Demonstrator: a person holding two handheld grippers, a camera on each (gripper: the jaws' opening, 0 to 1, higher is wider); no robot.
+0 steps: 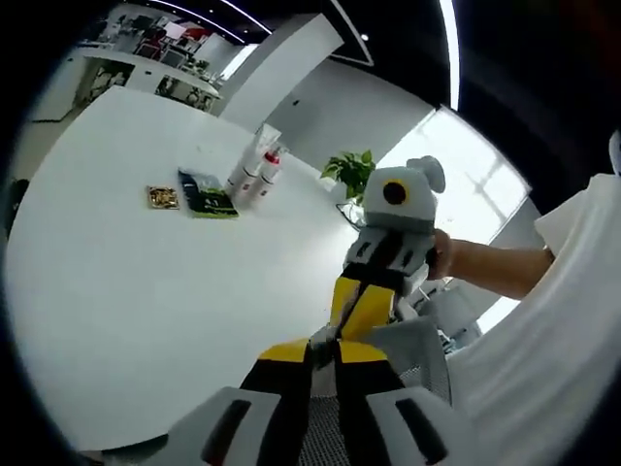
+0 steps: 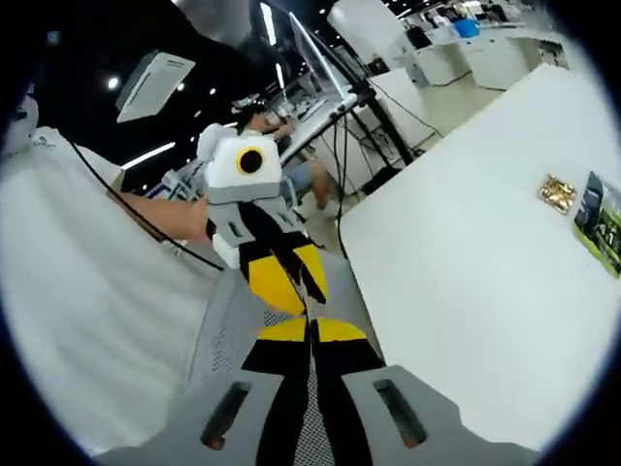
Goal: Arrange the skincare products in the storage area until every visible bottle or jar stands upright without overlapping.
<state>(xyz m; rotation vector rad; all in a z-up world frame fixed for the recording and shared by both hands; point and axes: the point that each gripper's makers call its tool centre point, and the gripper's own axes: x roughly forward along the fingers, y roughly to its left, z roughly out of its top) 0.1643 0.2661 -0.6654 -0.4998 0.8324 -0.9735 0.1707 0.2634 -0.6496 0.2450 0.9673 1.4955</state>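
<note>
Several white skincare bottles (image 1: 256,170), one with a red cap, stand upright in a tight cluster at the far side of the white table (image 1: 146,291). A dark green packet (image 1: 207,194) and a small gold packet (image 1: 162,197) lie flat beside them. The right gripper view has the gold packet (image 2: 558,193) and the green packet (image 2: 600,225) at its right edge. My left gripper (image 1: 325,346) is shut and empty, off the table's near edge. My right gripper (image 2: 310,325) is also shut and empty. The two point at each other, tips almost meeting: right gripper (image 1: 338,325), left gripper (image 2: 307,299).
A grey mesh chair back (image 2: 228,330) sits under both grippers, beside the table edge (image 2: 359,282). A person's white shirt (image 1: 553,330) and forearm (image 1: 490,264) are close by. A potted plant (image 1: 353,173) stands beyond the table. Desks and cables (image 2: 388,107) fill the background.
</note>
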